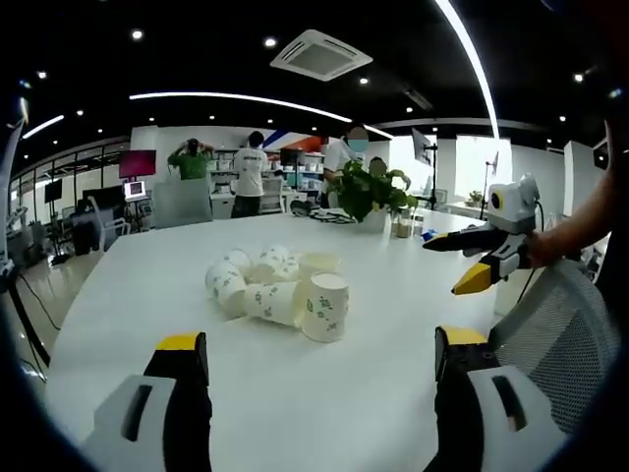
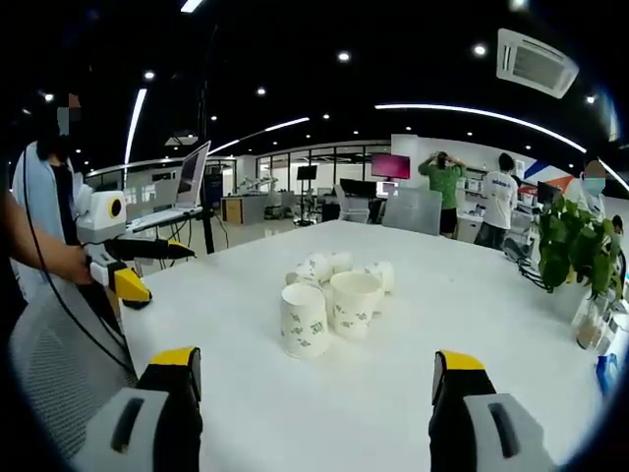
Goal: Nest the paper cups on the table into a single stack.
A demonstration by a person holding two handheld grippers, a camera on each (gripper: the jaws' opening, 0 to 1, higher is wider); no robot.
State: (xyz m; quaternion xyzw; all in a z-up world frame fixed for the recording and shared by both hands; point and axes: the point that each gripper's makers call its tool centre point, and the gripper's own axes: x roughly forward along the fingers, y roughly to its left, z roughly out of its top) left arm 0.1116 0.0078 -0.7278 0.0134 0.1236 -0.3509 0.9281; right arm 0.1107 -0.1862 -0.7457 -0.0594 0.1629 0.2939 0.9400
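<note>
potted plant (image 1: 371, 192) at 1 o'clock beyond paper cups (image 1: 280, 287) | cups clustered mid-table (image 1: 118, 305), one upside-down (image 1: 325, 307) | left gripper (image 1: 319, 366) wide | right gripper (image 2: 316, 376) wide

No readable text; green print on paper cups (image 1: 280, 287) too small to make out.

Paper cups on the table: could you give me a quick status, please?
Both hand-held grippers open, empty: left, right. Paper cups clustered loose, unstacked. Potted plant behind, clear of them.

potted plant (image 1: 371, 192), laptop (image 2: 187, 187), mesh chair (image 1: 555, 329)
</note>
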